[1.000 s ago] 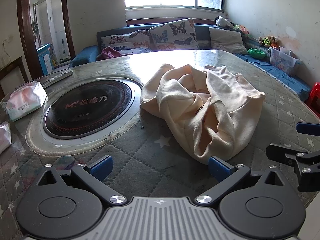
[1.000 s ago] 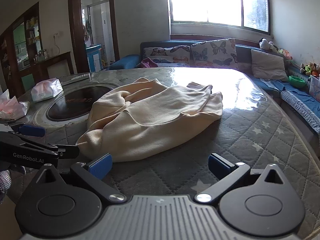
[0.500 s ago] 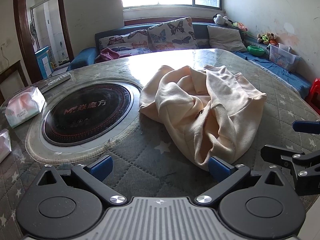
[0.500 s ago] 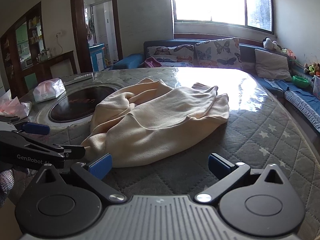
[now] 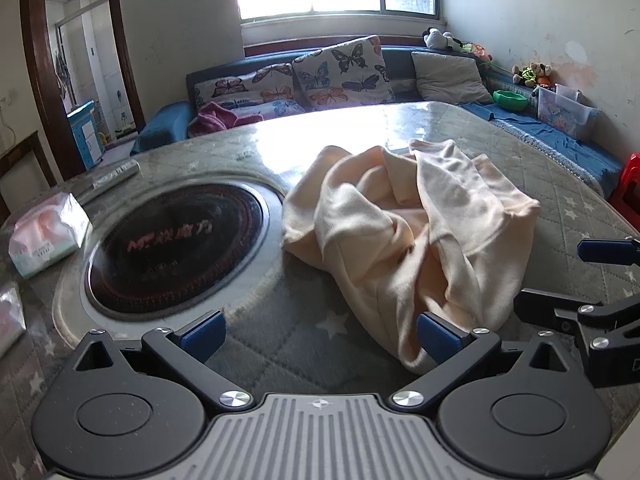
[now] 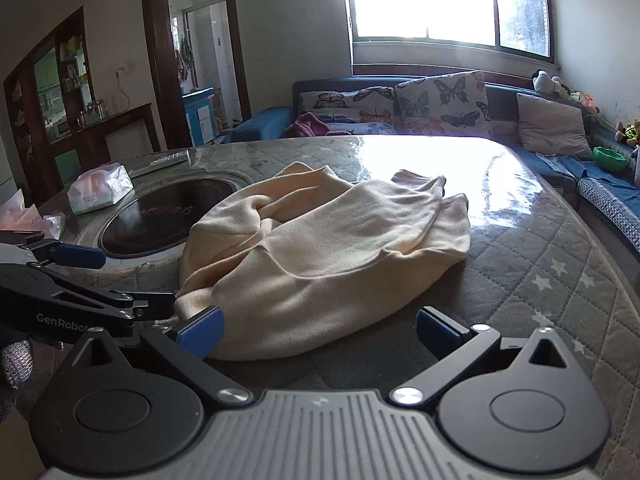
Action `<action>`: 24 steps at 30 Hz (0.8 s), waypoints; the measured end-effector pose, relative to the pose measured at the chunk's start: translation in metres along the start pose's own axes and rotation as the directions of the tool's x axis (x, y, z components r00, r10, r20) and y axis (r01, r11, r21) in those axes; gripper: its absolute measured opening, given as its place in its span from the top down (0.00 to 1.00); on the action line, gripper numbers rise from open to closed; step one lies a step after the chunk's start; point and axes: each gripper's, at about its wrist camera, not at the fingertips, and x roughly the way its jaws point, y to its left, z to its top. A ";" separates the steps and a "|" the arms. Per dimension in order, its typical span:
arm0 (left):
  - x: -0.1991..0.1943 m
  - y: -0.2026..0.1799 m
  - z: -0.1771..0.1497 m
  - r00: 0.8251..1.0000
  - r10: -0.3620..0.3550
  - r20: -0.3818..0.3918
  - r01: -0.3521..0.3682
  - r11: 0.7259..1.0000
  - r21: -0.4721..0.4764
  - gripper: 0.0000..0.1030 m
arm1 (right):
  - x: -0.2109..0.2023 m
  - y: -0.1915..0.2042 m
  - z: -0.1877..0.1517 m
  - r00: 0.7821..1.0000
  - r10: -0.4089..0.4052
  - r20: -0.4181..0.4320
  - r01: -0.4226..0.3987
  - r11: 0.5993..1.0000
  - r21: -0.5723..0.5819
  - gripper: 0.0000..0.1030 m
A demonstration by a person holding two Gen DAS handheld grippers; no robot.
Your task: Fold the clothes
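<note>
Cream garment crumpled on worktop, just ahead of both hand-held grippers. Left hand-held gripper spread wide, empty; right hand-held gripper likewise. Risk: pinching several bunched layers, lifting whole heap instead of one edge.

Left gripper: black linkage arms, blue fingers, silver screws, ribbed grey housing, round black discs. Right gripper: same build. White "GenRobot" lettering on left gripper's side.
</note>
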 end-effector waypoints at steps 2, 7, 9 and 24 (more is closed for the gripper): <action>0.000 0.003 0.005 1.000 0.002 0.008 -0.002 1.000 0.000 0.00 | 0.003 -0.002 0.005 1.000 -0.003 0.003 0.003 1.000 0.000 0.00; 0.004 0.009 0.021 0.999 0.000 0.033 0.000 1.000 0.009 0.00 | 0.013 -0.013 0.021 1.000 -0.013 0.010 0.013 1.000 0.005 0.00; 0.009 0.012 0.029 0.999 -0.003 0.035 0.003 1.000 0.004 0.00 | 0.020 -0.019 0.029 1.000 -0.020 0.006 0.020 1.000 0.008 0.02; 0.101 0.009 0.109 0.996 -0.081 0.035 0.077 0.993 0.090 0.23 | 0.094 -0.065 0.095 0.999 -0.001 -0.032 0.002 0.999 0.049 0.26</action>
